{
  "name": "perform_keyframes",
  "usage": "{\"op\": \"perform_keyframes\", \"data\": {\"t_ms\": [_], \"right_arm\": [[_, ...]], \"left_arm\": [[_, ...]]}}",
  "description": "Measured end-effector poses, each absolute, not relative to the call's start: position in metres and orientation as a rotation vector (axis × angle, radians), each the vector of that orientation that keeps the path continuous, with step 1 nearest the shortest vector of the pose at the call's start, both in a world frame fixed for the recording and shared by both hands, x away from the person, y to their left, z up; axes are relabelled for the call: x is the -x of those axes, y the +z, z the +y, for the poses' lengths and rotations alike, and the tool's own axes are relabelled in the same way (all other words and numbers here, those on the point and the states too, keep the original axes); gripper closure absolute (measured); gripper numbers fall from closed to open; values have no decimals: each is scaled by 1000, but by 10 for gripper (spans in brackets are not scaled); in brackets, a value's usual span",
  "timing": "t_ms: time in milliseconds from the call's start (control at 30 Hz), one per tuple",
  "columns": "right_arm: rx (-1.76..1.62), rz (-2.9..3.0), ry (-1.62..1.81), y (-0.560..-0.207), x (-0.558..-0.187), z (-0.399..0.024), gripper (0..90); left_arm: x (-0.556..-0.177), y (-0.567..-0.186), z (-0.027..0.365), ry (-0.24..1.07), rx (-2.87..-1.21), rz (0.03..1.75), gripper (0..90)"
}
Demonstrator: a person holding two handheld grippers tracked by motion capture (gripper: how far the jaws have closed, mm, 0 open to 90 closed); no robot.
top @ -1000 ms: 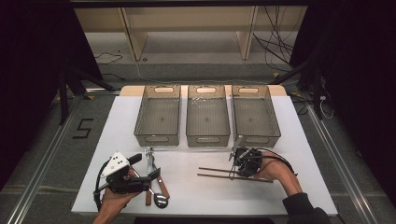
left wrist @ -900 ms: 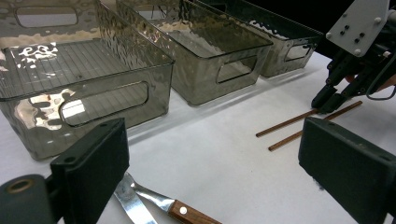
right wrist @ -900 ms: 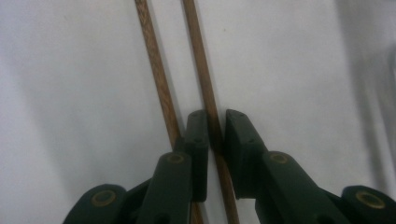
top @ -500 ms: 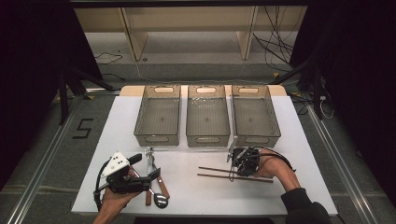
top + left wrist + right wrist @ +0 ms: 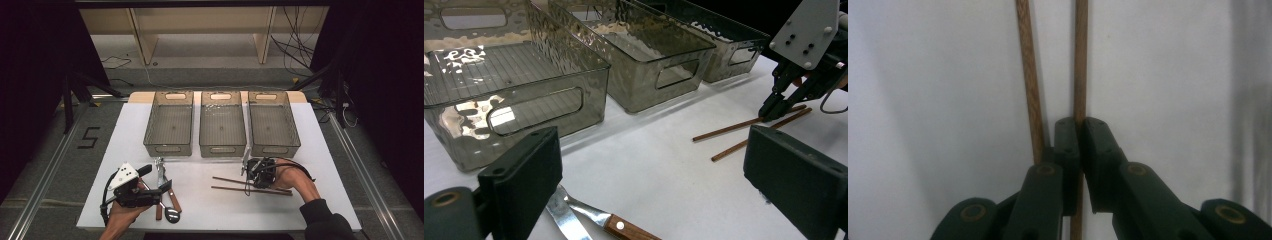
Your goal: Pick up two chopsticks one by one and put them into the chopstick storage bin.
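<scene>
right claw [image 5: 1079, 131] pinching one chopstick [image 5: 1080, 55], table [image 5: 1173, 75]

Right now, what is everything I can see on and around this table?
Bins: three, clear smoky grey, side by side at the table's far edge.
Chopsticks: two, brown wood, lying on the table's right part.
Cutlery: a few pieces with wooden handles, front left; exact count unclear.
Table: one, white top.
Shelf unit: one, pale wood, behind the table.
Left gripper: black jaws wide apart, above the cutlery.
Right gripper: black jaws just closed on one chopstick; the other lies beside them.
</scene>
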State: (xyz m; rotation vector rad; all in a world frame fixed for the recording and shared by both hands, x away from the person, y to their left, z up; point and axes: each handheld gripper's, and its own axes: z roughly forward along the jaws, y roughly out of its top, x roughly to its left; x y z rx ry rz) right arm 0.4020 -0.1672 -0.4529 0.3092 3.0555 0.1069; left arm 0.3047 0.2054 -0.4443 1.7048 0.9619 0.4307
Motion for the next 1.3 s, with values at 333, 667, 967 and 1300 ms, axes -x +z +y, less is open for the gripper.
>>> {"op": "perform_keyframes", "data": {"t_ms": [333, 667, 967, 1300], "right_arm": [[-306, 2997, 231, -431, -400, -166, 856], [-416, 2926, 560, -406, -400, -157, 856], [-566, 2871, 830, -395, -405, -147, 856], [-646, 2782, 1038, -381, -417, -124, 856]], "left_arm": [[-305, -444, 205, 431, -1704, 963, 78], [-304, -443, 207, 445, -1691, 964, 78], [-304, -443, 207, 451, -1675, 970, 78], [-304, -443, 209, 456, -1676, 970, 78]]}}
